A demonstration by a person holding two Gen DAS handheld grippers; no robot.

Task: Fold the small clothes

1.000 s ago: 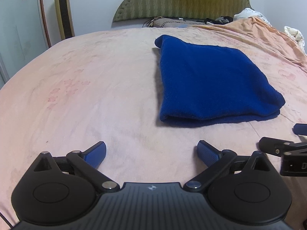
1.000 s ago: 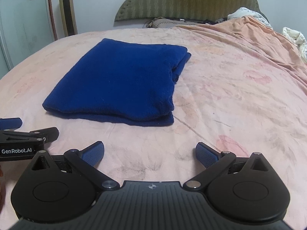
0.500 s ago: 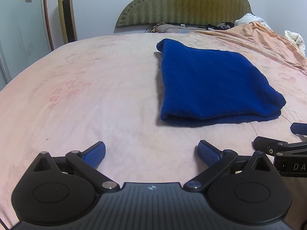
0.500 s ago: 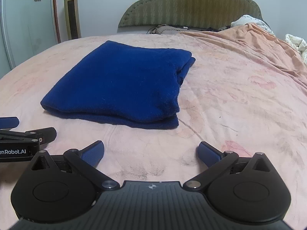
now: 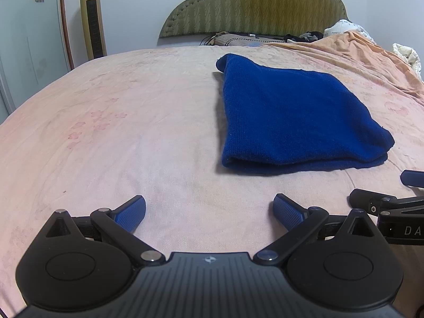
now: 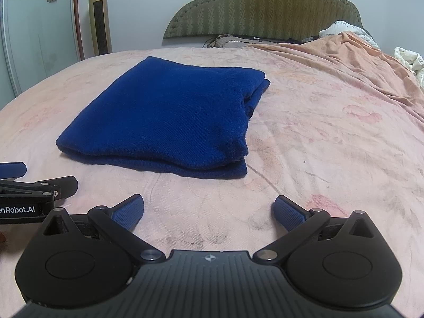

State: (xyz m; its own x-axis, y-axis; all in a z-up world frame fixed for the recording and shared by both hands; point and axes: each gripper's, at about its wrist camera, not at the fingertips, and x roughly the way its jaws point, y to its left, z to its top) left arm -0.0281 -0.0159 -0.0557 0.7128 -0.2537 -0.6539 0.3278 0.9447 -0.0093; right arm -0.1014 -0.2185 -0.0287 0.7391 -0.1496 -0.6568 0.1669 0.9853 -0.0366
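Note:
A dark blue knitted garment (image 5: 294, 116) lies folded into a flat rectangle on the pink bed sheet (image 5: 132, 122). It also shows in the right wrist view (image 6: 169, 122), ahead and left of centre. My left gripper (image 5: 209, 212) is open and empty, low over the sheet, short of the garment's near left corner. My right gripper (image 6: 209, 212) is open and empty, short of the garment's near right corner. Each gripper shows at the edge of the other's view: the right one (image 5: 392, 206), the left one (image 6: 34, 190).
A green padded headboard (image 5: 254, 2) stands at the far end. A rumpled orange blanket (image 6: 344, 53) and white bedding (image 6: 408, 58) lie at the far right. A gold tower fan (image 5: 92, 16) and a glass door (image 5: 29, 39) stand left of the bed.
Both grippers have tilted up and drawn slightly back, so more of the wall and headboard shows. The garment has not moved. Both stay open.

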